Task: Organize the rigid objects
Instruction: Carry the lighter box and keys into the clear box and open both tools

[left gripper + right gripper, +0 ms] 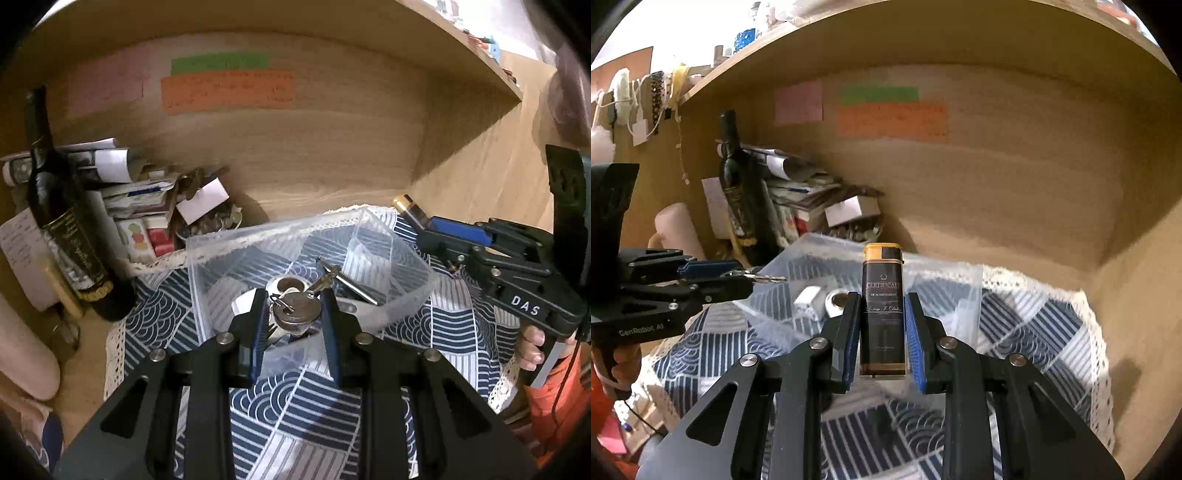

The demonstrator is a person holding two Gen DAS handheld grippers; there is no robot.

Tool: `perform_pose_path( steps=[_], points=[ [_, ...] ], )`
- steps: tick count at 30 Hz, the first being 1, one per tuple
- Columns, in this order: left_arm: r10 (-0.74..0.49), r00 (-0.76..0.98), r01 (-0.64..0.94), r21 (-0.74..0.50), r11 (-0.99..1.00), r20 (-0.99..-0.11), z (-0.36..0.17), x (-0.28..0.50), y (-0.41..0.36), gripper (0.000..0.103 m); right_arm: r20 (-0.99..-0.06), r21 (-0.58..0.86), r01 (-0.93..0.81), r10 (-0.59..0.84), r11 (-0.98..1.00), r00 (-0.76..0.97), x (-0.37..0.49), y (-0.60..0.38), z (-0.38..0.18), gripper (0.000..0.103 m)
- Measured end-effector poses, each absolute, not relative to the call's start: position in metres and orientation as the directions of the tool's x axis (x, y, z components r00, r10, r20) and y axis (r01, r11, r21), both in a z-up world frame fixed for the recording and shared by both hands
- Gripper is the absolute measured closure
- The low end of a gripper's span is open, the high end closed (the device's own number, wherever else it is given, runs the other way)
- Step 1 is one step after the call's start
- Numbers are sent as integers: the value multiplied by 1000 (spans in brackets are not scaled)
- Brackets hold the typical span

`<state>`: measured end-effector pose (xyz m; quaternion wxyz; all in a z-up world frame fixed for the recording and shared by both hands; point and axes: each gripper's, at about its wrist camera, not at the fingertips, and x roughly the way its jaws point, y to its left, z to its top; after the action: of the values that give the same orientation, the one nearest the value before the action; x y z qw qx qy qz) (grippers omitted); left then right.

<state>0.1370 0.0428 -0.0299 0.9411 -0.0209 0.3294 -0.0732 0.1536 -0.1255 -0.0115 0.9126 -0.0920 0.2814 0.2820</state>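
My left gripper is shut on a bunch of keys and holds it over the clear plastic box on the patterned cloth. A key blade sticks out past the fingers. In the box lie a white piece and a metal ring part. My right gripper is shut on a black and gold lighter, held upright above the cloth near the box's right side. It also shows in the left wrist view.
A dark wine bottle stands at the left. Behind it is a pile of papers and small boxes. Sticky notes hang on the wooden back wall. A shelf board runs overhead. A blue-white cloth covers the desk.
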Motion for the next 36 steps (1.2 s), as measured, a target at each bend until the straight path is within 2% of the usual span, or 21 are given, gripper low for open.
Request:
perform_pose_path(
  steps=[8, 24, 31, 36],
  points=[
    [-188, 724, 147, -117, 982, -664, -48, 171, 47, 75, -603, -15, -577, 453, 816, 656, 187, -109, -23, 81],
    [-218, 641, 191, -122, 974, -736, -83, 202, 38, 75, -752, -24, -586, 371, 810, 544, 230, -87, -83, 81],
    [-202, 628, 181, -112, 977, -752, -89, 207, 37, 75, -774, 2, -584, 371, 812, 513, 232, -87, -86, 81],
    [-204, 656, 174, -117, 978, -727, -75, 197, 38, 75, -762, -8, -583, 373, 813, 530, 225, -88, -78, 78]
  ],
)
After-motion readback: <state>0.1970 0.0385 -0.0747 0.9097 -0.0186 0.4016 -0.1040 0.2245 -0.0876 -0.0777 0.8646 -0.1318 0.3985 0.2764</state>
